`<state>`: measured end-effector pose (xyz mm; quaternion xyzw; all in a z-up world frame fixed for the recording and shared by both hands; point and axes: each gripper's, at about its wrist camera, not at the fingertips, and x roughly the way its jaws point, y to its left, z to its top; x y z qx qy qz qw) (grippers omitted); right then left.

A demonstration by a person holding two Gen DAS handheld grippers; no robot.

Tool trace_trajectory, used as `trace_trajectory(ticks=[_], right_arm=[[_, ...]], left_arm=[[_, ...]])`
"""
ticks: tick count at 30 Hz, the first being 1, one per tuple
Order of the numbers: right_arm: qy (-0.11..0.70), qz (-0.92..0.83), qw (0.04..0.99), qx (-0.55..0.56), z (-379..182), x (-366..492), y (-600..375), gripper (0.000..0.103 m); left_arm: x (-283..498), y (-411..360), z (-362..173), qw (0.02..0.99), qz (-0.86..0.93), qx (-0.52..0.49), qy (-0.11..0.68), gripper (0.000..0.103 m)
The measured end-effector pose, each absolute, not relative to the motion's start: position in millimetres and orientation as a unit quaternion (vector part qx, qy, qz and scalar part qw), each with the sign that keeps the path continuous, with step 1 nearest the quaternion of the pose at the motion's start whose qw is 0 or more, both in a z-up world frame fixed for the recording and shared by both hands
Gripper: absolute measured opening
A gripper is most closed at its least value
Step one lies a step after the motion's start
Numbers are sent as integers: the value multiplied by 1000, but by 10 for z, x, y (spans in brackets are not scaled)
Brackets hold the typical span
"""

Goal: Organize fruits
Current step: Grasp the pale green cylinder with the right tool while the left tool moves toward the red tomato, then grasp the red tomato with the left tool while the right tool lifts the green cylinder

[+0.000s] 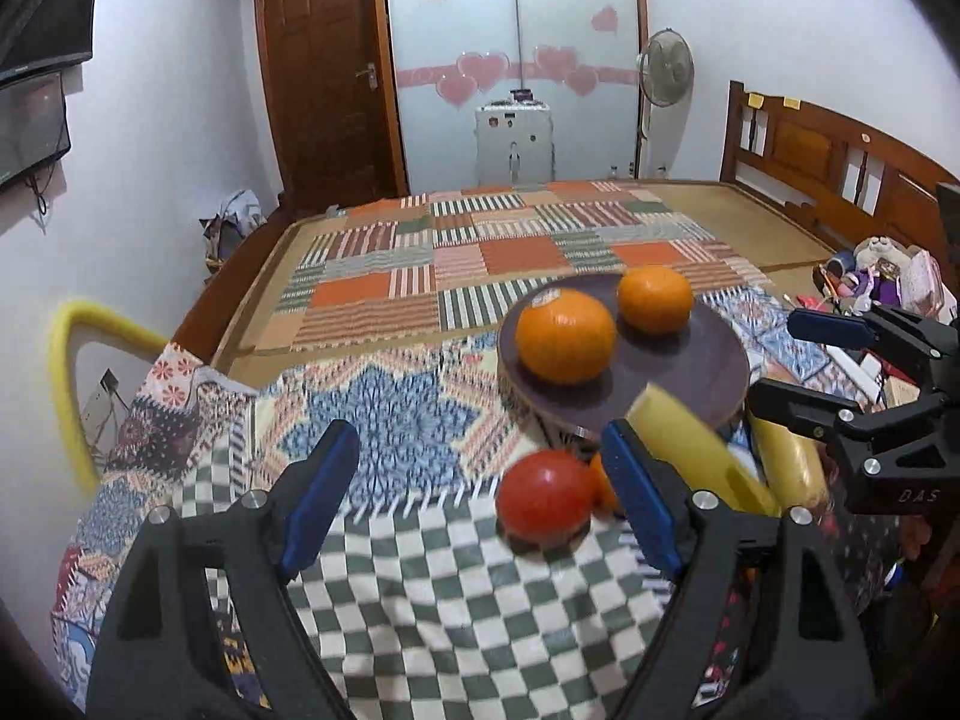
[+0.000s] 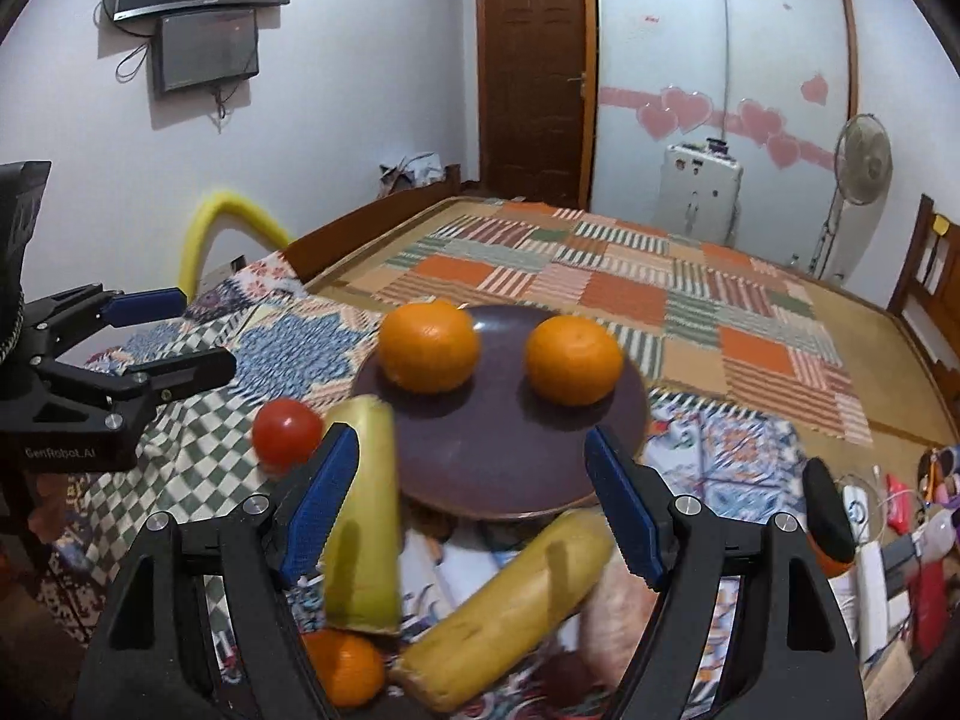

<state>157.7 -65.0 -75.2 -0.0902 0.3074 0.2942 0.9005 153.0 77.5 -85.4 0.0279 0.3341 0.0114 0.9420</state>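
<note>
1. The bed (image 1: 600, 204), the largest thing here, carries everything: a patchwork cover over its far part and a checked cloth (image 1: 468, 612) at its near edge, where the fruit lies.
2. A dark plate (image 2: 510, 468) sits near that near edge, just beyond the cloths, with two oranges on it: one (image 2: 429, 346) towards its left rim, the other (image 2: 574, 360) towards its right rim, apart from each other.
3. The left gripper (image 1: 480, 498) hangs above the checked cloth, jaws spread wide and holding nothing; the right gripper (image 2: 474, 504) hovers in front of the plate, likewise spread and empty.
4. Two bananas lie off the plate at its near rim: the greener one (image 2: 363, 516) reaches up to the rim, the yellower one (image 2: 510, 606) lies slantwise nearer the bed's near edge. They should be light but soft and easily bruised; a gentle grip across the middle looks safest.
5. A third orange (image 2: 345, 666) sits beside the bananas' near ends: firm, round, likely to roll, so best pinched across its widest part.
6. A tomato (image 1: 543, 495) rests on the checked cloth left of the plate. Probably smooth, slippery and easily crushed, so only a light squeeze.
</note>
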Motion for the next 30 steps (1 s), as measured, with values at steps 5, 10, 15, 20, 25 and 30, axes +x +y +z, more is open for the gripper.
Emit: trace_trajectory(ticks=[5,10,15,20,25,30], right_arm=[[326,307,890,-91,-888,1554,-557,73],[349,319,875,-103,-1012,1554,-434,59],[366,330,863,-110,-1067,1574,-349,48],[373,336,857,-118,-1108,1550,-289,36],[378,341,854,-106,-1105,1551,-284,34],[367,341,861,-88,-1075,1548,-315,34]], left_arm=[[1439,776,-1080,936,8,30,352,83],[1399,775,-1231,931,6,31,363,83],[1379,793,-1291,931,-1,17,366,83],[1392,799,-1325,930,-3,14,368,83],[1420,802,-1346,928,-5,11,373,83],[1481,769,-1346,927,-12,7,374,83]])
